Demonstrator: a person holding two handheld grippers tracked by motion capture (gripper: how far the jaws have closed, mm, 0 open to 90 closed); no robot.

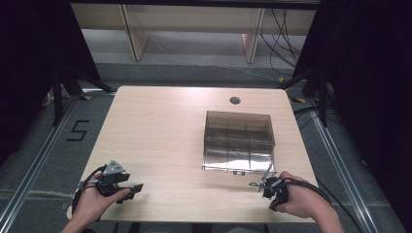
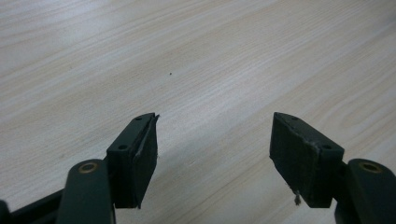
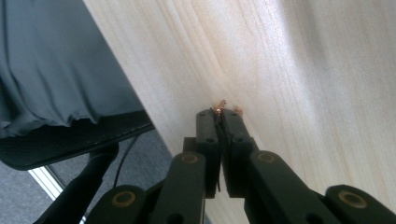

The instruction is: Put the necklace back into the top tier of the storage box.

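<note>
High view is showing a person's two hands coming in over the near edge of the pale wooden worktop (image 1: 165,141). At the near left corner the left tongs (image 1: 137,187) are lying low over the wood, and the left gripper view is showing their jaws standing wide apart with nothing but bare grain between them. At the near right, the right tongs (image 3: 220,113) are sitting pressed together; in the right gripper view a tiny gold-coloured thing (image 3: 220,104) is poking out at their tips, pinched between the pads, too small to identify. Just beyond the right hand (image 1: 296,199), a smoky transparent box (image 1: 238,141) with inner compartments is resting on the worktop. Farther back, a round cable hole (image 1: 235,100) is sitting near the far edge.
</note>
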